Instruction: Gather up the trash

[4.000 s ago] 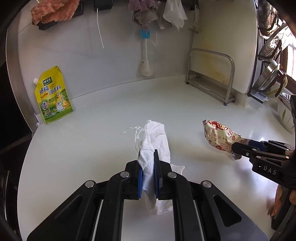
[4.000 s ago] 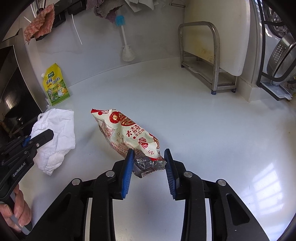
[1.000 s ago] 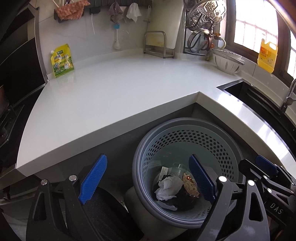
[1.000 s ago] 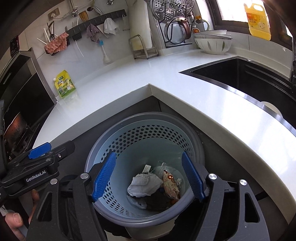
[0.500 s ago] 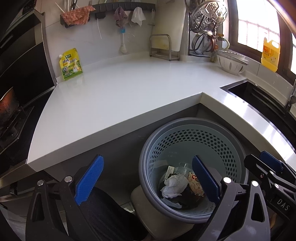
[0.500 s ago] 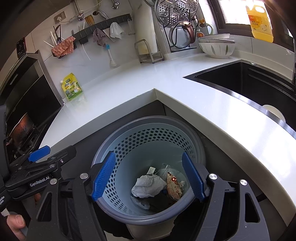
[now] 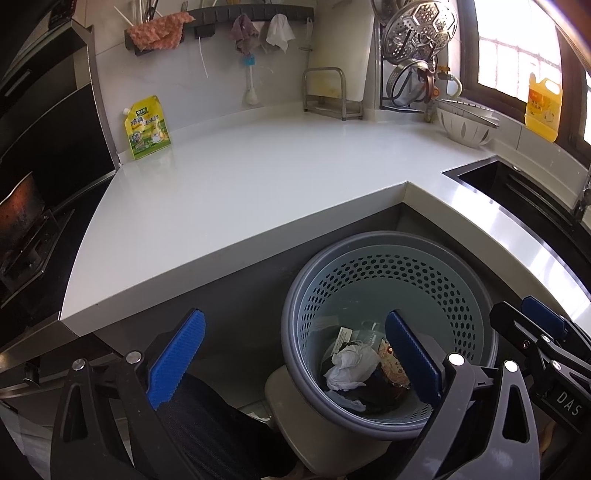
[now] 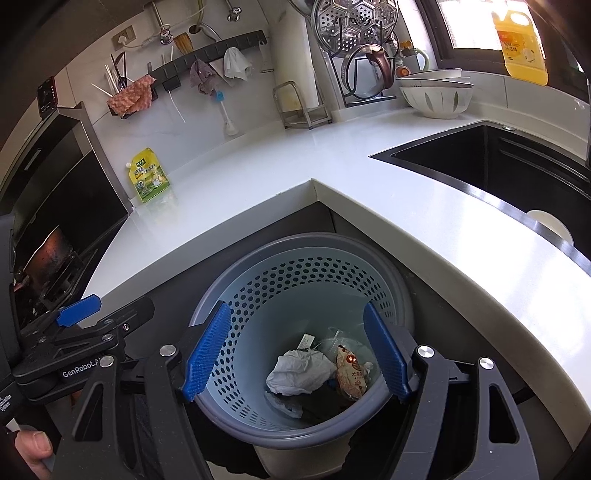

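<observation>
Left wrist view, left to right. A dark stove area with a pan occupies the left edge. A yellow-green pouch stands against the wall in the upper left, on the white tabletop. A pink cloth hangs from the wall rail above it. The left tool fills the lower frame, its blue-padded jaws spread wide and holding nothing. Between and beyond the jaws sits a grey perforated bin, below the tabletop's inner corner. Inside the bin lie a crumpled white tissue and, just to its right, a red-printed snack wrapper, partly hidden by the right jaw. A white bowl and a yellow bottle stand at upper right. The right tool enters at the lower right edge.

Right wrist view, left to right. The left tool shows at the lower left, with a hand below it. The pouch stands at centre left on the tabletop. The right tool is wide open and empty, its jaws framing the bin. The tissue and wrapper rest touching on the bin's bottom, over dark refuse. The black sink lies at right.
</observation>
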### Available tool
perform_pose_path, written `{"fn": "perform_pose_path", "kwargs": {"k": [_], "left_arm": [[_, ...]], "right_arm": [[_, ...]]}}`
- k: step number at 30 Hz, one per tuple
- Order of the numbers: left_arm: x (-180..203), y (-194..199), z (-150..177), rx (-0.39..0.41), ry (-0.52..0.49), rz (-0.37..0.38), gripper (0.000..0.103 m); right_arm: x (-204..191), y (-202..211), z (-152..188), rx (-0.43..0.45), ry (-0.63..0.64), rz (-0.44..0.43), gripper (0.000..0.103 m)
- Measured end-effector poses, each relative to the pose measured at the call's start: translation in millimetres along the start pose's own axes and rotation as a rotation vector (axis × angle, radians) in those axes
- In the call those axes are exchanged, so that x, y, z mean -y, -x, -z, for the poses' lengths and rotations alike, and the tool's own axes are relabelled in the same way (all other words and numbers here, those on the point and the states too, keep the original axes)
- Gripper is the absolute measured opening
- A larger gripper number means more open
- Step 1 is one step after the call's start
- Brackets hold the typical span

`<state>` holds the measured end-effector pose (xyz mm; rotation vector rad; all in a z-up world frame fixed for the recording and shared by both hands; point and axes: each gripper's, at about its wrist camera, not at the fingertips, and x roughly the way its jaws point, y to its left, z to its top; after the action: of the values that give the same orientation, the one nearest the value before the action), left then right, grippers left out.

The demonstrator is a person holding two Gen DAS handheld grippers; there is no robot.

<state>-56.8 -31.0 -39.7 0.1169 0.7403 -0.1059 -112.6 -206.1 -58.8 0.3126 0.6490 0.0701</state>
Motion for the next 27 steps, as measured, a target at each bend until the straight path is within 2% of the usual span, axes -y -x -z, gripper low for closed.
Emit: {"fn": "perform_pose_path", "kwargs": {"k": [27], "left_arm": [[-2.9,-3.7,4.4,-0.014,-0.001,-0.035,0.097]], "right_arm": [[-2.9,-1.6,1.4,-0.003,-0.002,-0.001,0.072]]}}
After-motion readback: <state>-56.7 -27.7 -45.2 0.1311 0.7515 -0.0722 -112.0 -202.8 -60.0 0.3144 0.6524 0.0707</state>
